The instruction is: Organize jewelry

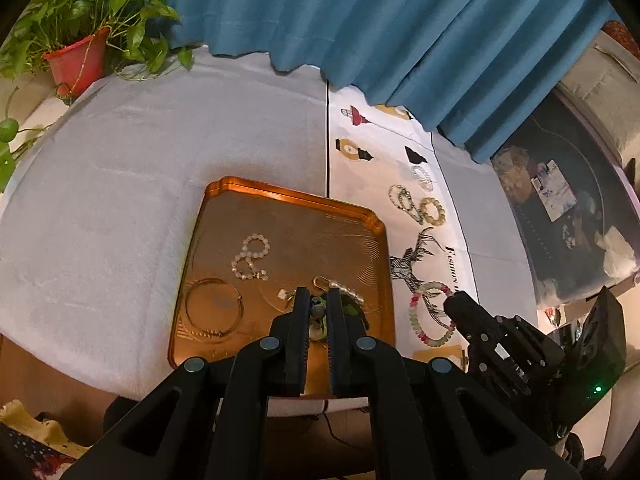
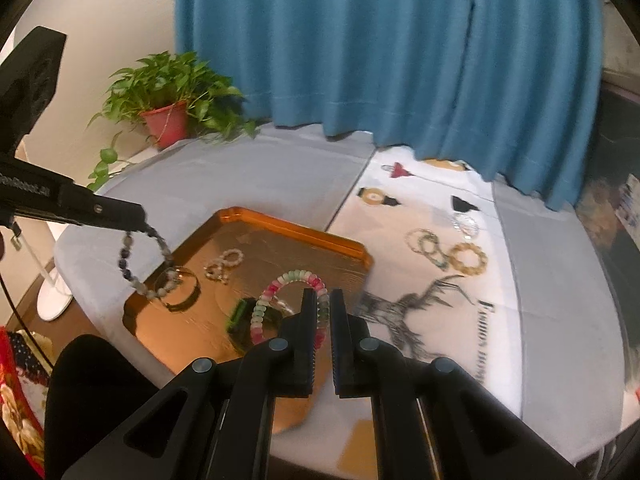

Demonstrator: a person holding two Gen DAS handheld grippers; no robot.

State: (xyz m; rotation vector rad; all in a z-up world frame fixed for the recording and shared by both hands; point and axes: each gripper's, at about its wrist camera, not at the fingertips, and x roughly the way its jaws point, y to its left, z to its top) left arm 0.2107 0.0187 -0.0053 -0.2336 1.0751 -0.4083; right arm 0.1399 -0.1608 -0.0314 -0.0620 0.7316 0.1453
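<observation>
Two bracelets are being carried at once; the left tool [image 2: 145, 227] is clamped on a dark grey-and-blue stone bead bracelet [image 2: 146, 266] that dangles above the near-left corner of the orange metal tray [image 2: 280, 220], while the right tool [image 2: 323, 300] is clamped on a pink, green and white bead bracelet [image 2: 280, 292] hanging above the tray's right side; a transfer step is judged to be in hand; next, each loop would need lowering and release. The raised tray rim is to be cleared; open room is offered by the white printed cloth [image 2: 532, 280] on the surface, near the yellow bead bracelet [image 2: 468, 258].
</observation>
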